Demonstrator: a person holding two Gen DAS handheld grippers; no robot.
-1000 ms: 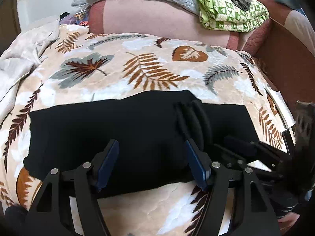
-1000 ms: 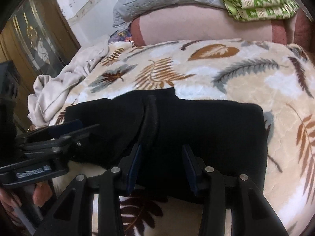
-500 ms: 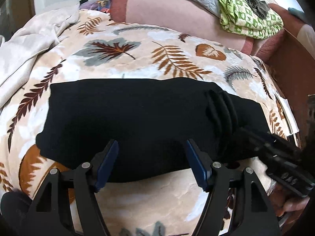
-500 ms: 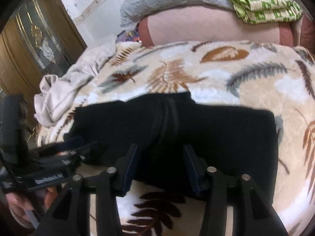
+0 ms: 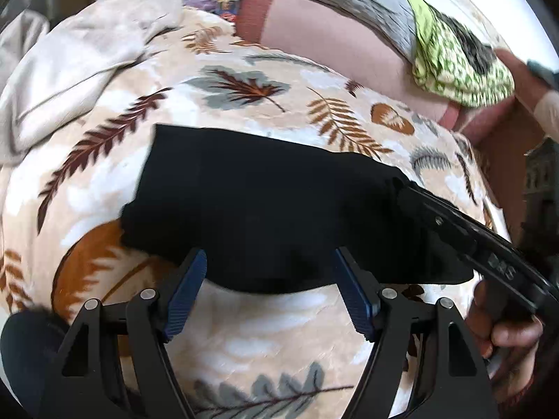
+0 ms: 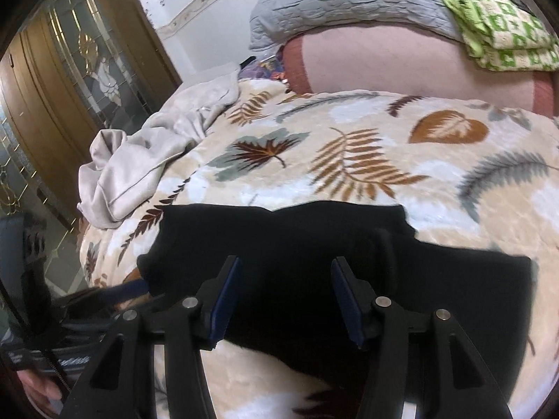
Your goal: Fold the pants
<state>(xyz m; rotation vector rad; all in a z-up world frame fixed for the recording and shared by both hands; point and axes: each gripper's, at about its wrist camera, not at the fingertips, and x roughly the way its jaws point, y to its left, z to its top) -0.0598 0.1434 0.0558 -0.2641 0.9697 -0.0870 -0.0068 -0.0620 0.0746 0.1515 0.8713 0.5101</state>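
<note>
- Pants, black and already folded into a broad band, lie flat across the leaf-print blanket of the bed, with a thicker ridge of bunched cloth toward their right part in the right wrist view.
- Left tongs hover at the near hem, pads apart with nothing pressed between them; the jaws have just been opening wider.
- Risk on this side: if they bite short, they may pinch only the top layer, or catch the plush blanket beneath, and the fold would drag open.
- Left edge of the pants has free blanket beside it, then a crumpled beige cloth farther off; a sweep that way could snag it.
- Right tongs sit over the middle of the pants, pads apart and gripping nothing; these jaws too have been opening, though they now look steady.
- Both tools stand close together over the near hem, so crossing paths could knock them; motion blur makes their exact gap hard to judge.
- Beyond the far edge there is open blanket up to the pink bolster, good room for folding away from the person.
- Right end of the bed drops off near the pants' right end, so that end could slide over.
</note>
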